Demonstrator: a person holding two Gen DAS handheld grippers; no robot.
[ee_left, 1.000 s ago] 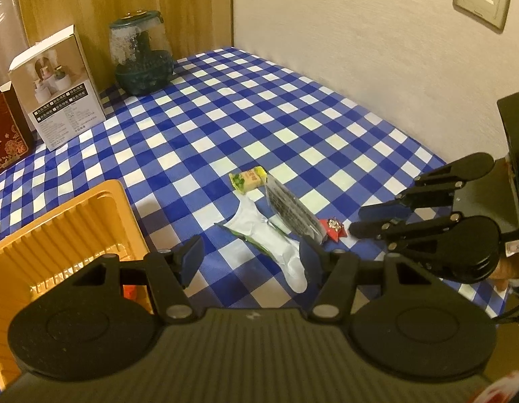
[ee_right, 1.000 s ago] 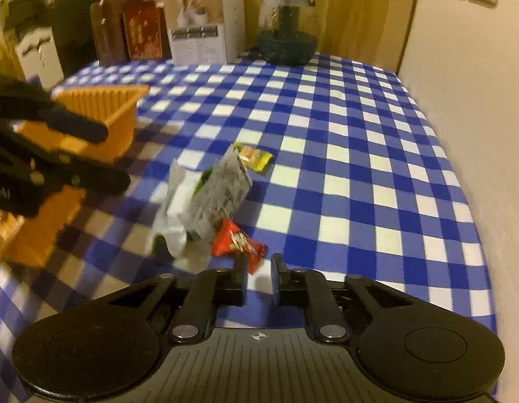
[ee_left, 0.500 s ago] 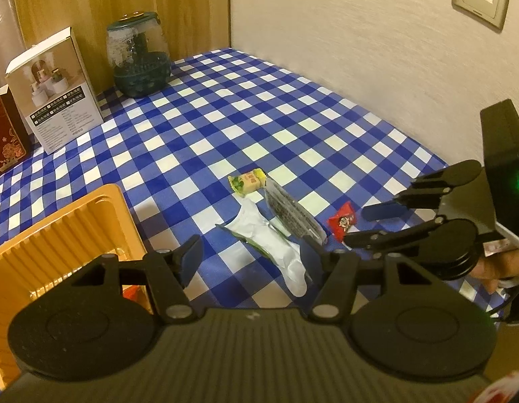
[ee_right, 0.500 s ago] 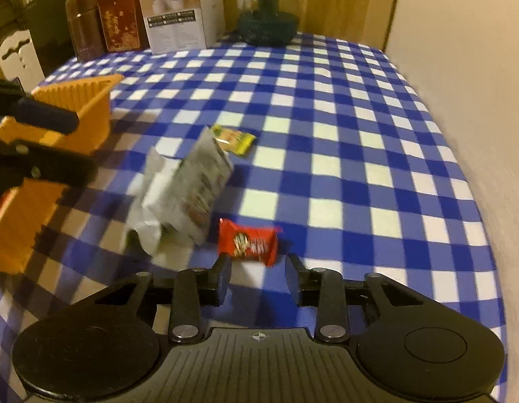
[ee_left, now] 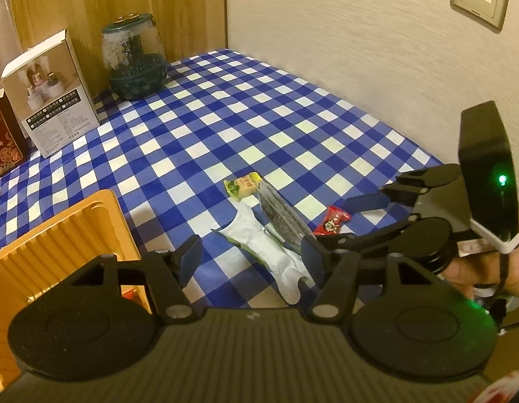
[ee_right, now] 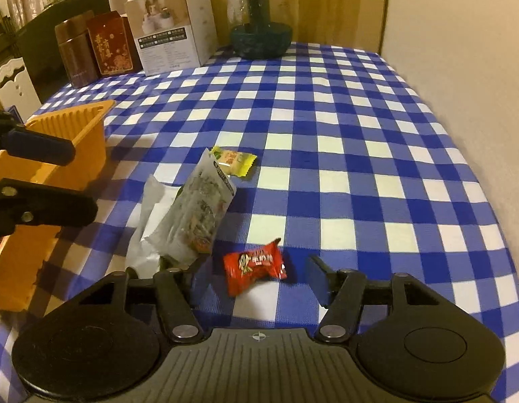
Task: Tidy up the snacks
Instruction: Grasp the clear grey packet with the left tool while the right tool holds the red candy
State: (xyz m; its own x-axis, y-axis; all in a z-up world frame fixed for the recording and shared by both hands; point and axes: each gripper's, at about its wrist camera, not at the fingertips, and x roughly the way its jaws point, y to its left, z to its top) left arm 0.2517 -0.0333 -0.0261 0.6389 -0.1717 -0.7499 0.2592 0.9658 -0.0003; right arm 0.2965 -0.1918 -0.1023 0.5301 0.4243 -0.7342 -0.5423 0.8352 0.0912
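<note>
Blue-and-white checked cloth covers the whole worktop [ee_right: 360, 127], and most of it is bare. The far half is open all the way back to the glass jar [ee_right: 259, 20] and the white box [ee_right: 172, 30] standing by the wood panel, with two dark red tins [ee_right: 101, 47] next to the box. On the right the worktop edge runs just beside the plain wall [ee_left: 326, 50], so that side is tight. On the left an orange tray [ee_right: 74, 134] stands close to the snacks.

The snacks lie in a loose cluster near the front. A red candy [ee_right: 254, 265] in a shiny crinkled wrapper with twisted ends lies flat on the cloth. Right beside it a clear printed pouch [ee_right: 199, 211] leans half upright over a white wrapper [ee_right: 148, 231] with green edging. A small yellow-green candy [ee_right: 234, 159] sits just behind the pouch.

The right gripper [ee_right: 256, 282] has its fingers spread about halfway, and they've just been opening. The red candy sits between them, but the pads aren't on it. The left gripper [ee_left: 251, 262] hangs over the near end of the white wrapper, fingers also about half apart, holding nothing.
</note>
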